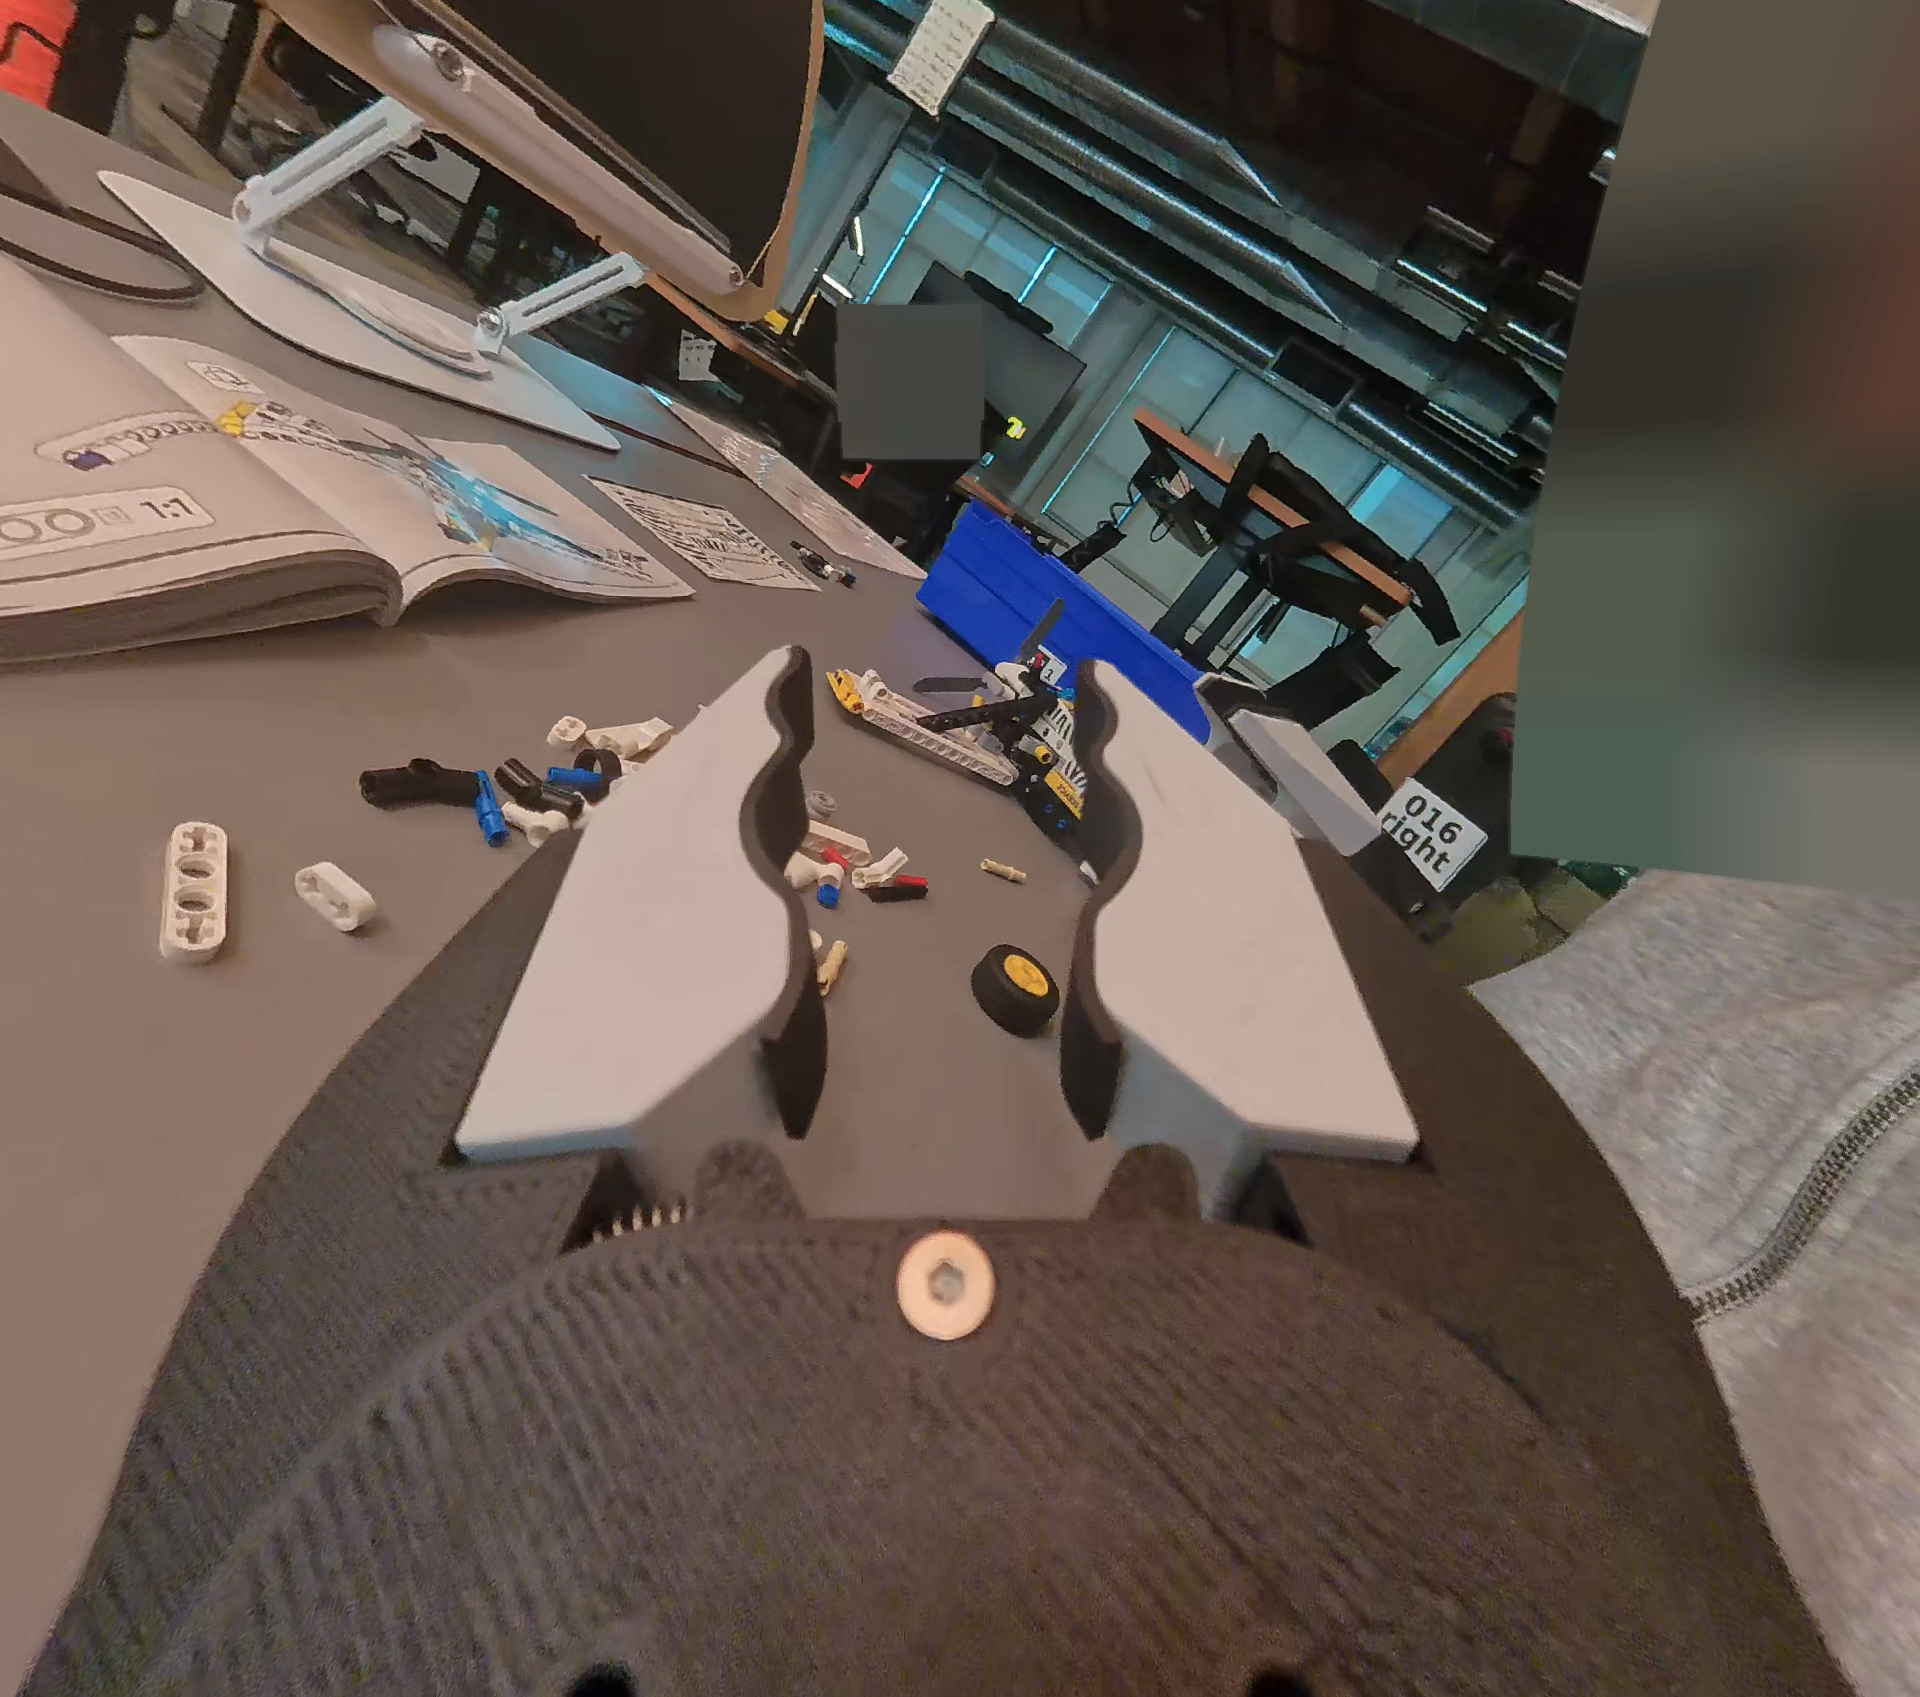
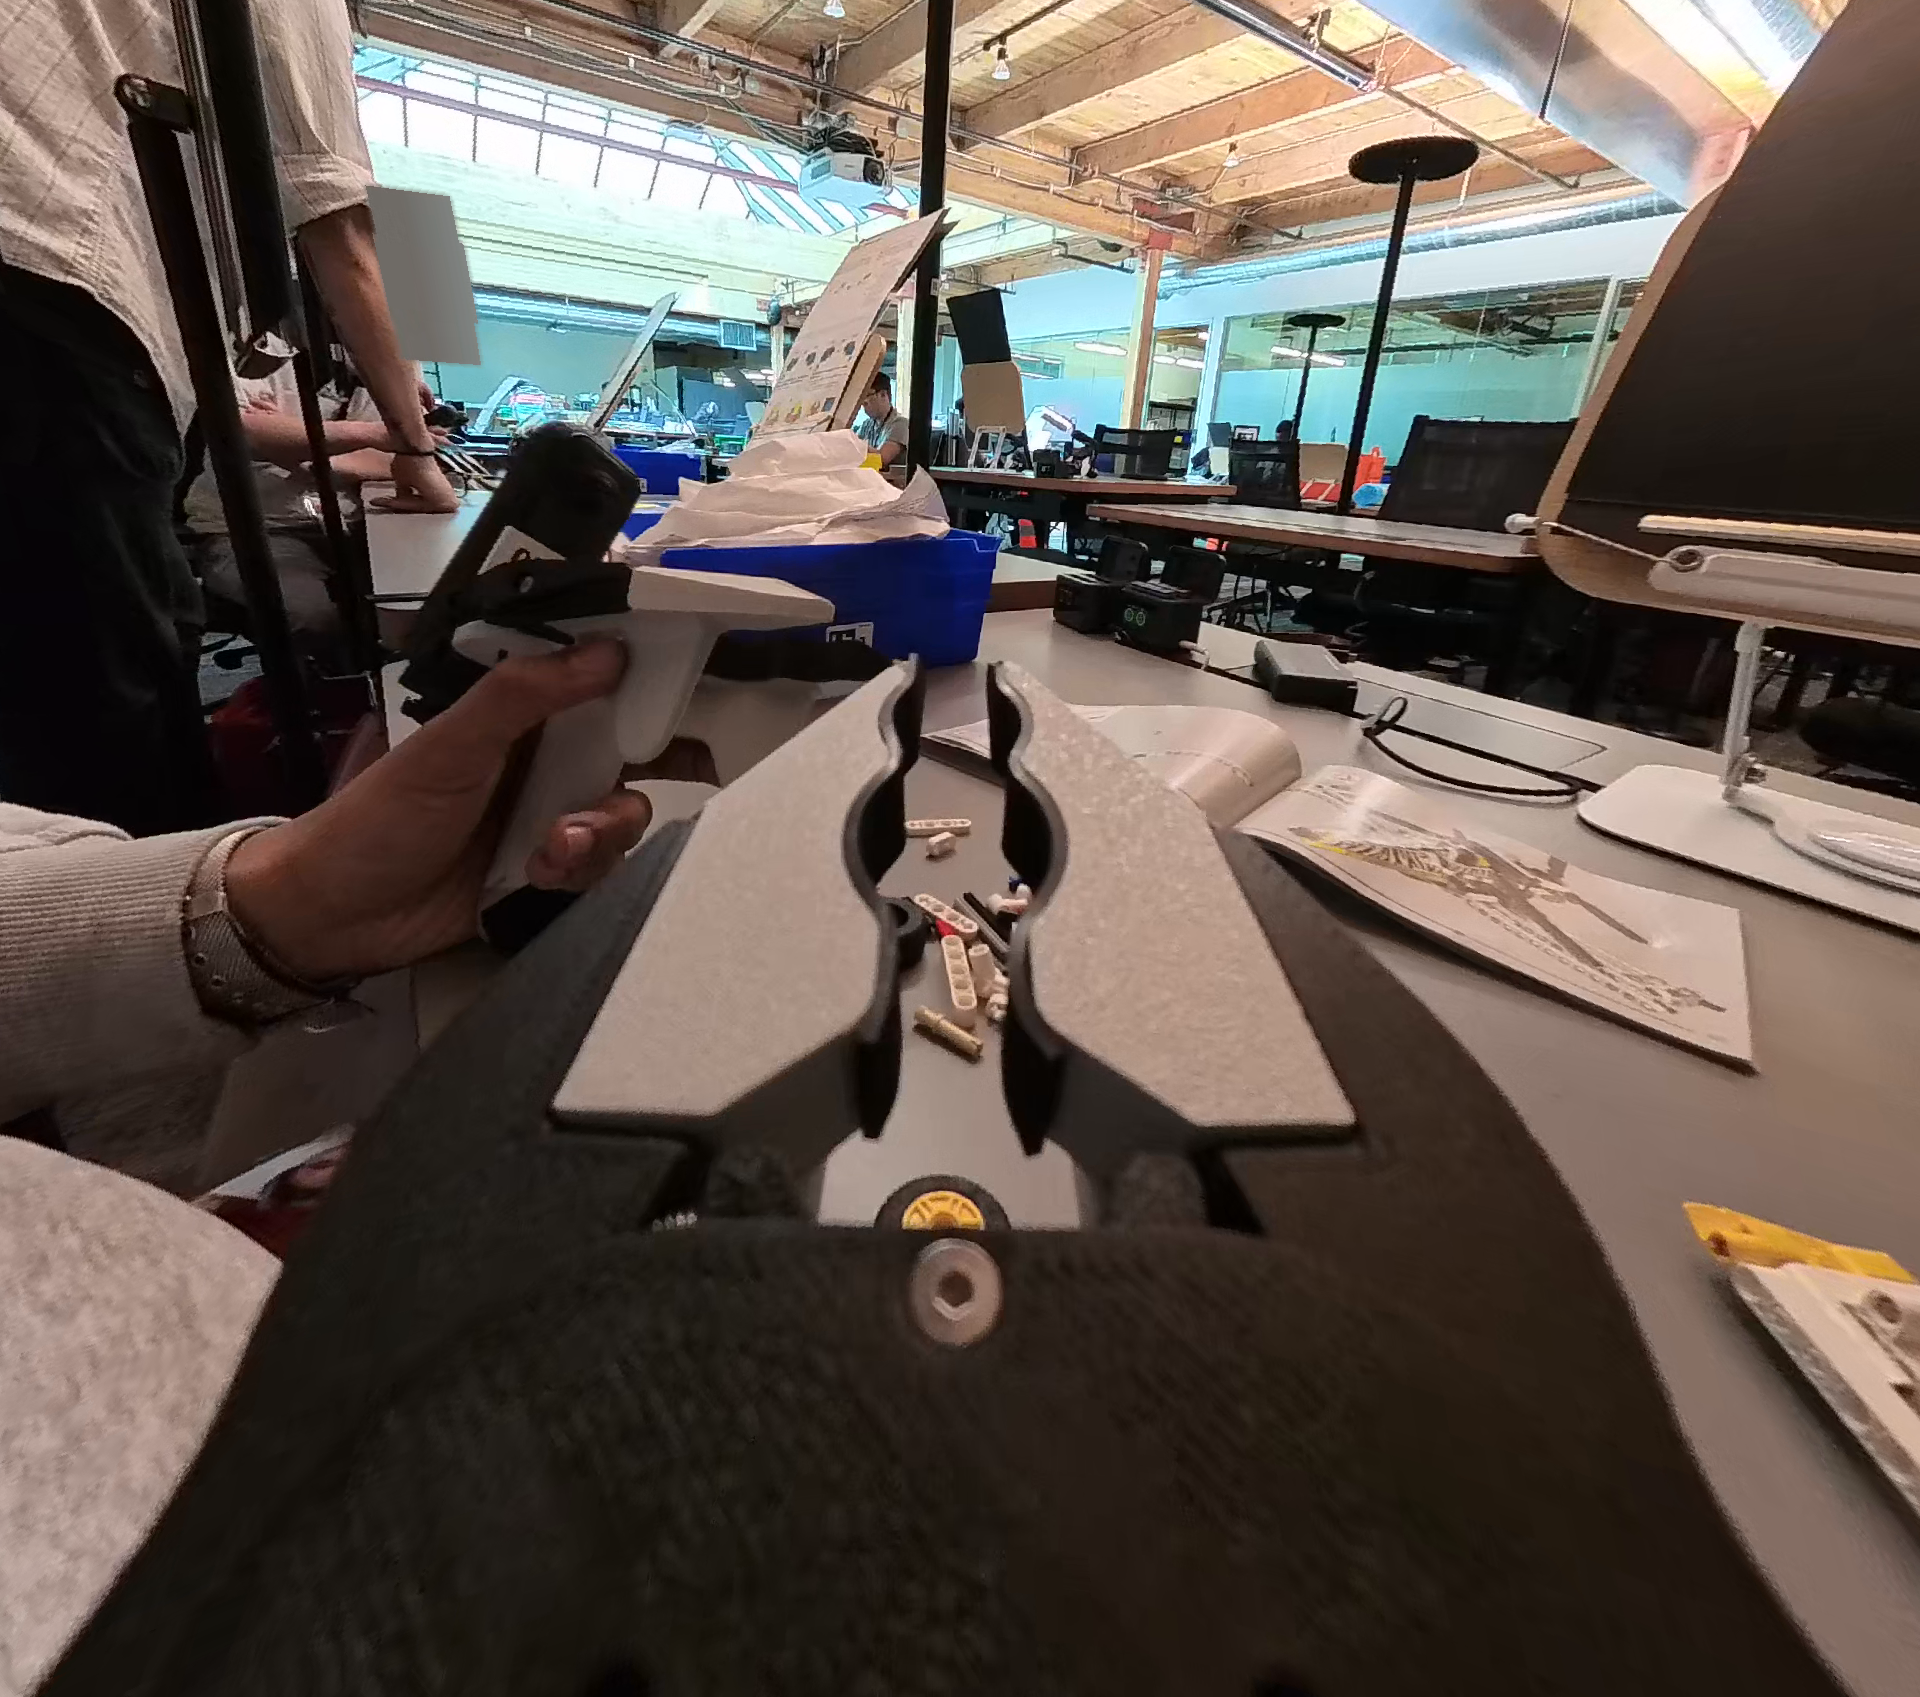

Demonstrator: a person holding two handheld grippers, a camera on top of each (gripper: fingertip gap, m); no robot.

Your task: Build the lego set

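a partly built model [image 1: 997, 738] sits toward the bench's far edge with many loose pieces [image 1: 520, 790] unused, while the left gripper [image 1: 940, 697] and right gripper [image 2: 956, 686] hover empty, fingers apart.

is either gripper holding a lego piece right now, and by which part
Nothing is held. The left gripper is open over the loose pieces, and the right gripper is slightly open, empty.
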